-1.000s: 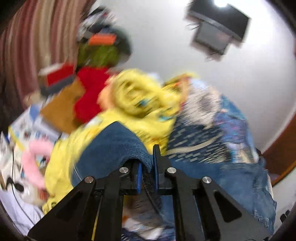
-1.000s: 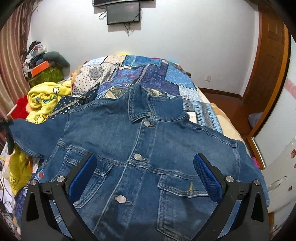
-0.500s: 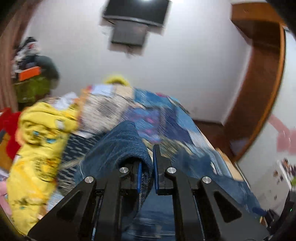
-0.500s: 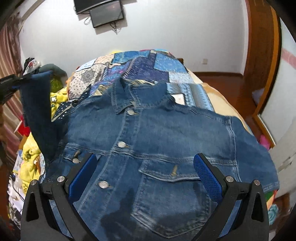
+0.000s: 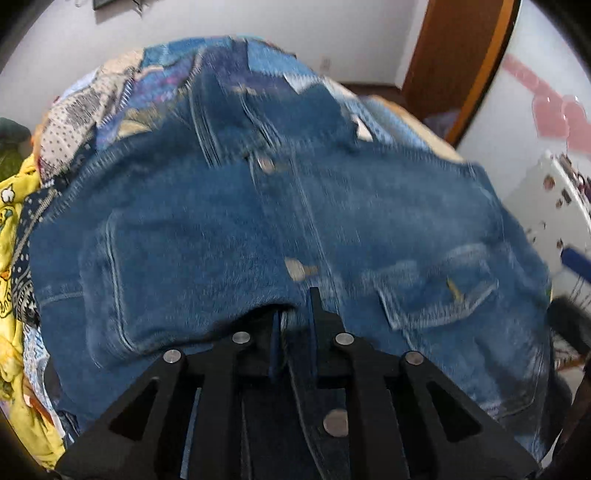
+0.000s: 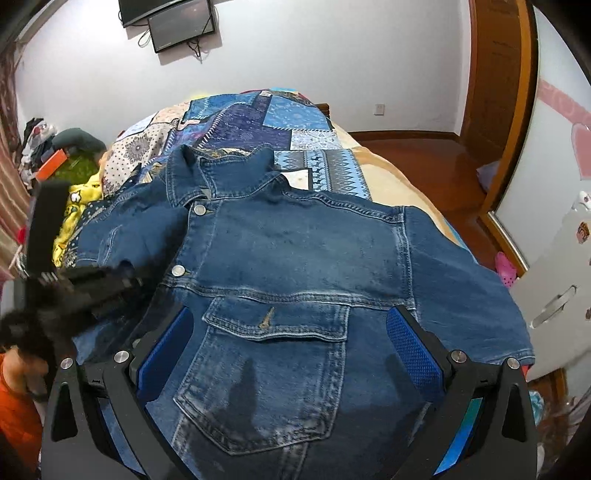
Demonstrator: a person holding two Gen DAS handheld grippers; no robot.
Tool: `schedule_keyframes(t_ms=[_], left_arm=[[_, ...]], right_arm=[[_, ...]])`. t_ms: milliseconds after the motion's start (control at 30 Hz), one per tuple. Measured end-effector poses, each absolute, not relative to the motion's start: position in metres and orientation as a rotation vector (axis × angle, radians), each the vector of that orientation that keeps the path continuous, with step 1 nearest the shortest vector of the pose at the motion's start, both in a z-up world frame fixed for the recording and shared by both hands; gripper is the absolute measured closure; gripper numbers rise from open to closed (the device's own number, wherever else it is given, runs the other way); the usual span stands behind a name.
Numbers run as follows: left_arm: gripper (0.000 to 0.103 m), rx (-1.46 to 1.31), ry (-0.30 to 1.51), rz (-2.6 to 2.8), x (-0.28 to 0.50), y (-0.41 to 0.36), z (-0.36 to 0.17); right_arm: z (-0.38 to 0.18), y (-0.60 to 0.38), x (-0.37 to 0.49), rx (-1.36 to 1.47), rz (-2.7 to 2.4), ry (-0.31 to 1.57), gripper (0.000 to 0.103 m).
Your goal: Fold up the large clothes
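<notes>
Left wrist view: the left gripper [image 5: 293, 325], jaws just easing apart around the sleeve [image 5: 192, 273], lies over the blue denim jacket's [image 6: 306, 254] chest, while the right gripper [image 6: 288, 347] hovers wide open, empty.

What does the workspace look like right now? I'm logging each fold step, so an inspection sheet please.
Surface: bed with patchwork quilt.
Job's things: denim jacket front up, buttoned; one sleeve brought over the front.
Clutter: yellow garment at the bed's left edge.
Grippers: left gripper jaws narrow, just been opening, sleeve denim between them; right gripper open above the chest pocket.
Cables: cords below the wall screen.
Surroundings: white wall, wooden door frame.
</notes>
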State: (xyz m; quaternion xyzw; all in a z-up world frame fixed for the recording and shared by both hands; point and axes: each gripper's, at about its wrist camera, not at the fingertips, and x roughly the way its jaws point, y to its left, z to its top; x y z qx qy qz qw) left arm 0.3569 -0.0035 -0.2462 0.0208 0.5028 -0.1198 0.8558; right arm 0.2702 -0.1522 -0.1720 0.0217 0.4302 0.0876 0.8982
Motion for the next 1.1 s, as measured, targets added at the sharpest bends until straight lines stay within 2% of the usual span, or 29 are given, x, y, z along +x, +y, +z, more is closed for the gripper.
schedule_keyframes(t_ms=[67,100,133,267,367,433,500,667,967,1033,1100], left_arm=[[0.066,0.036,1.083,-0.274,0.349,-0.003,-0.246],[0.049,0.030,1.078,-0.278,0.344,-0.001,-0.243],[0.043,0.029,1.062,-0.278,0.340,0.003,-0.238],[0.040,0.065,0.994,-0.250,0.323,0.026,-0.216],[0.030,0.073,0.936,-0.185,0.306,0.055,-0.200],[0.018,0.060,0.899,-0.145,0.300,0.079,-0.191],[0.012,0.054,0.860,-0.077,0.289,0.104,-0.184],[0.010,0.050,0.841,0.052,0.276,0.155,-0.186],[0.010,-0.058,0.922,0.165,0.268,0.218,-0.219],[0.010,-0.084,0.932,0.172,0.268,0.226,-0.226],[0.010,-0.111,0.942,0.175,0.271,0.231,-0.233]], right_arm=[[-0.169,-0.150,0.269,0.028,0.184,0.883,0.000],[-0.167,-0.148,0.268,0.018,0.187,0.878,0.000],[-0.165,-0.145,0.268,0.009,0.193,0.873,0.000],[-0.151,-0.130,0.268,-0.026,0.251,0.844,0.000],[-0.139,-0.109,0.270,-0.055,0.314,0.817,0.000],[-0.134,-0.094,0.271,-0.073,0.360,0.806,0.000],[-0.130,-0.077,0.273,-0.095,0.410,0.800,0.000],[-0.136,-0.023,0.284,-0.180,0.573,0.833,0.000],[-0.199,0.073,0.308,-0.384,0.767,0.980,0.001],[-0.211,0.087,0.310,-0.443,0.779,0.994,0.005],[-0.225,0.098,0.317,-0.503,0.776,1.014,0.020]])
